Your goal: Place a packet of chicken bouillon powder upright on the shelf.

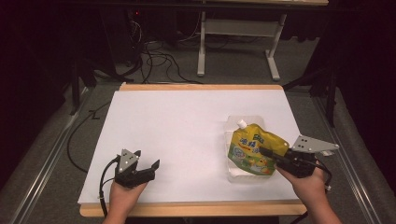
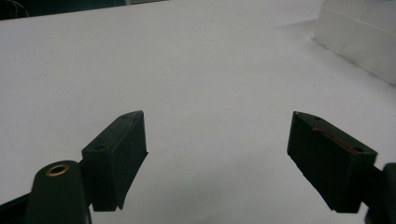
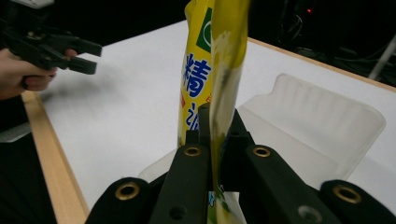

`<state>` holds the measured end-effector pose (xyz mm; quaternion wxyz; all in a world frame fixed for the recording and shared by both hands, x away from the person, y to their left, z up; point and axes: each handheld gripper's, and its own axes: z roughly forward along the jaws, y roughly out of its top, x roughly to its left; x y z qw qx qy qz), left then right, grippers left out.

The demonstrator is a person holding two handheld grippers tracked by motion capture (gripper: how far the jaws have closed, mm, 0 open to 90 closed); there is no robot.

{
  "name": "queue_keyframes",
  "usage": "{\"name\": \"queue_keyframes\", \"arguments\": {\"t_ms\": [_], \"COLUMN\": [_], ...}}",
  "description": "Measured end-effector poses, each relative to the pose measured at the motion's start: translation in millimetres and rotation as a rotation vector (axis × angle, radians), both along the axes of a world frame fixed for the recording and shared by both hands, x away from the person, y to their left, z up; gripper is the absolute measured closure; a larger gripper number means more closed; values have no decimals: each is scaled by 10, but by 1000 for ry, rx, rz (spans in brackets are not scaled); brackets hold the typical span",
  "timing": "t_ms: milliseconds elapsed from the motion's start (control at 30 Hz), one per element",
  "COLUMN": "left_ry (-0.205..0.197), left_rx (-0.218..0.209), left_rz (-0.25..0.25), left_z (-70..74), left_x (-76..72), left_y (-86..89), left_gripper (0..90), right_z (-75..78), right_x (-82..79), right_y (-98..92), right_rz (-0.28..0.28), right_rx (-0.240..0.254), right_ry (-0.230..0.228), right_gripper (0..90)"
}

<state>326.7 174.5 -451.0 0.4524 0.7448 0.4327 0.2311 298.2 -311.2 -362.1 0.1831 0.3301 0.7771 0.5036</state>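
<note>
My right hand-held gripper (image 3: 212,140) is clamped tight on the yellow spout pouch (image 1: 254,149), which hangs over the clear tray (image 3: 327,121). I should lower it gently and keep it flat. My left hand-held gripper (image 1: 140,169) waits wide open and empty, well left of the tray.

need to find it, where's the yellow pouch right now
In the high view the yellow pouch is at the table's right, clamped by the right gripper above the clear tray.
</note>
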Motion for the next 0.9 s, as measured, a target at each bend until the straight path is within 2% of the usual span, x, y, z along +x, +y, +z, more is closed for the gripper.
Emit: {"name": "queue_keyframes", "arguments": {"t_ms": [67, 200, 267, 400, 567, 600, 667, 700, 833, 900], "left_ry": [1, 0, 0, 2, 3, 0, 2, 0, -1, -4], "left_rx": [0, -1, -3, 0, 2, 4, -3, -7, -29, -36], "left_rz": [1, 0, -3, -12, -33, -38, -50, -54, -77, -86], "left_z": [-2, 1, 5, 4, 13, 17, 31, 38, 66, 78], "left_x": [1, -1, -2, -7, -25, -30, -47, -56, -91, -104], "left_y": [3, 12, 13, -4, -50, -59, -73, -82, -125, -143], "left_gripper": [201, 201, 201, 202, 203, 203, 203, 203, 203, 203], "right_z": [-32, -76, -146, -226, -325, -325, -308, -287, -101, 6], "right_x": [8, 18, 45, 82, 70, 63, 48, 38, -23, -53], "right_y": [21, 61, 88, -5, -89, -94, -97, -104, -145, -155], "right_rz": [-23, -34, -39, -55, -69, -75, -102, -114, -173, -188], "right_rx": [-32, -74, -97, -38, 3, 6, 11, 34, 92, 108], "right_ry": [3, 2, 11, 32, 50, 48, 37, 34, -34, -66], "right_gripper": [900, 900, 900, 900, 880, 846, 701, 636, 423, 363]}}
